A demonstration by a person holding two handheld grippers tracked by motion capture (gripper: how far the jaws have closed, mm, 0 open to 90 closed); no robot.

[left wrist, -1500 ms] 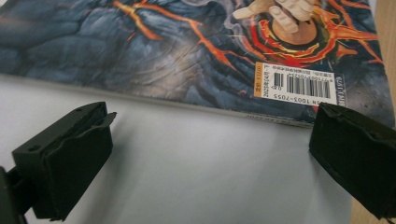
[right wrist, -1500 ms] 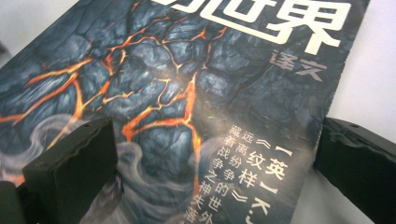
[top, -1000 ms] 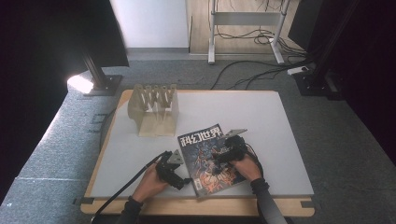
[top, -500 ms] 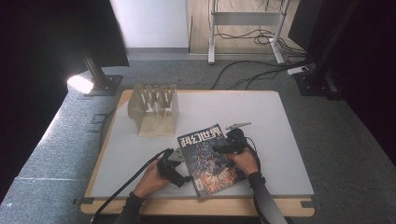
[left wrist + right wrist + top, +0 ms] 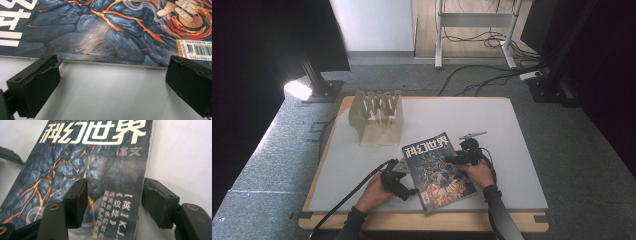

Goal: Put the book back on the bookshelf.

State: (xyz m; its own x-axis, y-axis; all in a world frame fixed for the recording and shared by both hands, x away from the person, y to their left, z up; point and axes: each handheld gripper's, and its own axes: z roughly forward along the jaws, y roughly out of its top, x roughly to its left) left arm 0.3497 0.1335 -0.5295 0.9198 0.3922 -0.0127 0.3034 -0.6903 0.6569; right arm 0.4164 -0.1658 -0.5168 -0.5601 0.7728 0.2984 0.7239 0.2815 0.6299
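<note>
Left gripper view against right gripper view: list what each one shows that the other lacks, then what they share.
Left gripper view alone: the magazine's barcode and the figure in a red ring, with the left hand-held gripper open, jaws wide apart on the table short of the spine edge.

Right gripper view alone: the large white title and the smaller column of characters, with the right hand-held gripper open, straddling the cover's edge.

Both: the magazine and its cracked lava artwork.
</note>
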